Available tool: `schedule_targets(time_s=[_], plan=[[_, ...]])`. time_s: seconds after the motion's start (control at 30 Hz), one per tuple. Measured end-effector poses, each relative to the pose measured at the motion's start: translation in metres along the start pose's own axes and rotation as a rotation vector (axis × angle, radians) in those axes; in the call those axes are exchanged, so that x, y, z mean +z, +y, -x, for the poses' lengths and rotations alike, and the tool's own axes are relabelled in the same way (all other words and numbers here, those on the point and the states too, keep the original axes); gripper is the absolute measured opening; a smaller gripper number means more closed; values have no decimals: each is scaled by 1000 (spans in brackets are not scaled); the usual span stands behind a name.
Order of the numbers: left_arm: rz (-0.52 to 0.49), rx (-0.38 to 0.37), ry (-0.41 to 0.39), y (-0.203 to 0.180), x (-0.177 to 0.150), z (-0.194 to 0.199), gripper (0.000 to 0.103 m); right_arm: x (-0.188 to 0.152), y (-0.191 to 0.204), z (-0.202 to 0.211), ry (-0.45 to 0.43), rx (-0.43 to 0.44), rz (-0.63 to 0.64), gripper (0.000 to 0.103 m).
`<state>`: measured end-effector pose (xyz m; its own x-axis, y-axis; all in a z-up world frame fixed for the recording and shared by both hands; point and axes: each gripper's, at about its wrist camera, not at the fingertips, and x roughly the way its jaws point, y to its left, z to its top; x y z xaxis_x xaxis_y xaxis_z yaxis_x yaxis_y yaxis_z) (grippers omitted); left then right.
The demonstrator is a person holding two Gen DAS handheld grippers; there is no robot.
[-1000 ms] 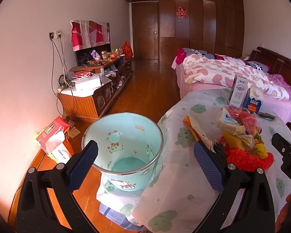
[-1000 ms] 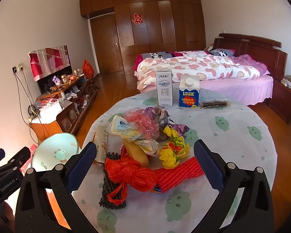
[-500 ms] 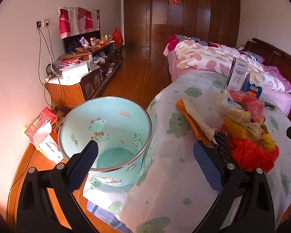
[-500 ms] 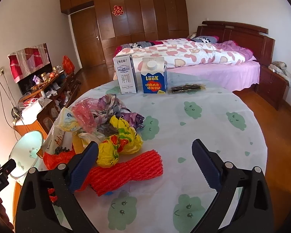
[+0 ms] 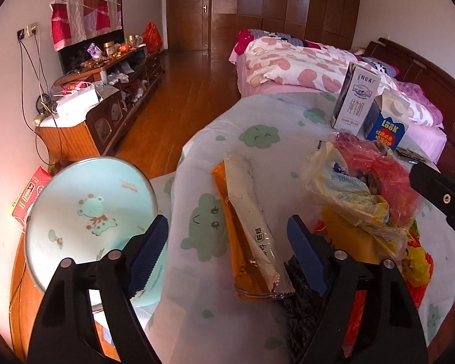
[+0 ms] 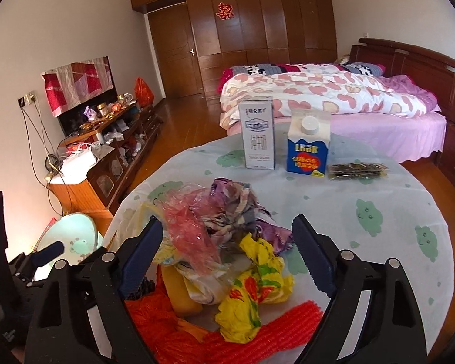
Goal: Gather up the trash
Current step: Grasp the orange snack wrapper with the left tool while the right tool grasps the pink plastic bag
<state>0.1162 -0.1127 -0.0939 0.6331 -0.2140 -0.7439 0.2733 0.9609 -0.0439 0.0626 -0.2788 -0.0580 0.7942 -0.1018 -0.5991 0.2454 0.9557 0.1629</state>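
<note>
A heap of trash lies on the round table (image 6: 379,212): a pink plastic bag (image 6: 191,221), a yellow wrapper (image 6: 254,273), a red foam net (image 6: 288,324) and purple patterned scraps (image 6: 242,209). My right gripper (image 6: 226,257) hangs over this heap, its jaws closing with the bags between them, pads apart from them. My left gripper (image 5: 227,254) is over the table's left edge, jaws closing around a long white wrapper (image 5: 248,221) lying on an orange packet (image 5: 230,242), not pressing either. A pale blue bin (image 5: 88,212) stands on the floor left of the table.
A white milk carton (image 6: 257,133), a blue carton (image 6: 308,145) and a dark flat packet (image 6: 358,171) stand at the table's far side. A bed (image 6: 333,103) lies beyond. A low cluttered cabinet (image 5: 106,91) runs along the left wall, and a red tissue box (image 5: 30,191) lies near the bin.
My left gripper swung right from above the bin to over the wrappers on the table, and its jaws narrowed. My right gripper moved left over the trash heap, jaws narrowing a little.
</note>
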Motion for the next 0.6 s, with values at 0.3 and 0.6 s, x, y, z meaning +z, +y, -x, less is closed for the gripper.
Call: schedule_targets(time_s=[0.3, 0.6], plan=[[9, -88, 46, 1, -6, -21, 36, -7, 5, -31, 98, 58, 10, 35], [47, -116, -51, 16, 5, 9, 24, -3, 4, 6, -17, 88, -28, 31]])
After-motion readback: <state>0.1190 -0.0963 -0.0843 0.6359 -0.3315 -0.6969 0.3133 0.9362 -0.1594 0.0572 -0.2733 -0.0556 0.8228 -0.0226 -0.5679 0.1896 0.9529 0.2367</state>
